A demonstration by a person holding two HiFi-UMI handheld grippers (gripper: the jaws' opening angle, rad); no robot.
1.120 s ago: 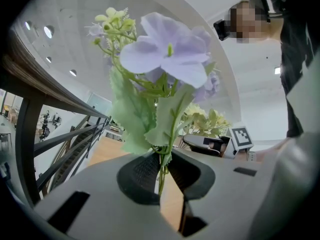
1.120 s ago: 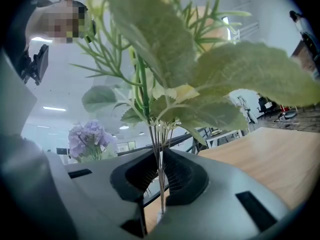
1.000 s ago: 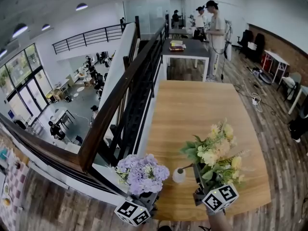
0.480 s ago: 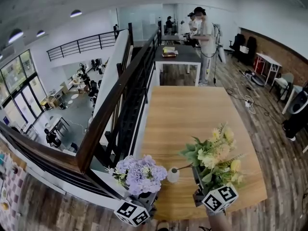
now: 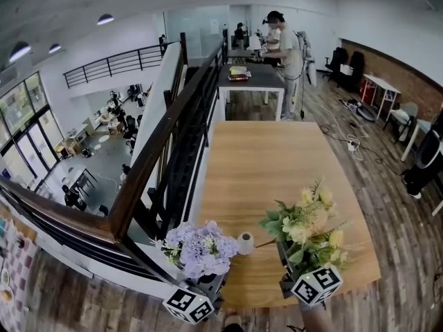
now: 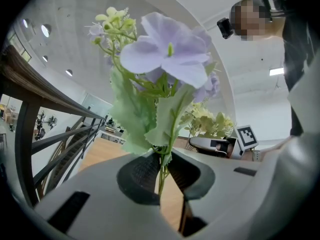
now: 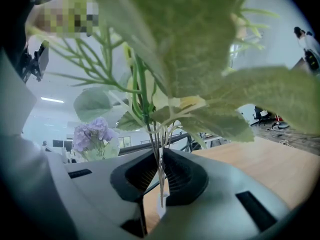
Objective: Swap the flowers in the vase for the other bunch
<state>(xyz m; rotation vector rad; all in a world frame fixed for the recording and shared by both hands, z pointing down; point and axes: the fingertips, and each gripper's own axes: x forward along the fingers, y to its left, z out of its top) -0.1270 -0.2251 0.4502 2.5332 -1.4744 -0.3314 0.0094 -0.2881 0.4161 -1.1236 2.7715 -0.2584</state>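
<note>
The long light-wood tabletop [image 5: 277, 158] runs away from the person, with a dark metal railing topped by a brown wooden handrail [image 5: 159, 151] along its left edge. At its far end stands a dark-topped table with white legs [image 5: 250, 79], and a person in a pale shirt [image 5: 286, 47] stands beside that. Over the tabletop's near edge, toward the right corner, the bunch of pale yellow flowers with green leaves [image 5: 309, 227] is held upright. The right gripper [image 7: 160, 179] has its jaws drawn in narrow and pressing on that bunch's thin stems. Over the near-left corner, partly overhanging the left edge, the bunch of lilac-purple flowers with light green leaves [image 5: 201, 246] is also upright. The left gripper [image 6: 161, 176] has its jaws pinched close on that bunch's slim green stems. The small round white vase [image 5: 245, 243] stands on the tabletop close to the near edge, between the two bunches and just beside the purple one. A thin twig from the yellow bunch reaches toward its mouth; whether it touches cannot be told.
</note>
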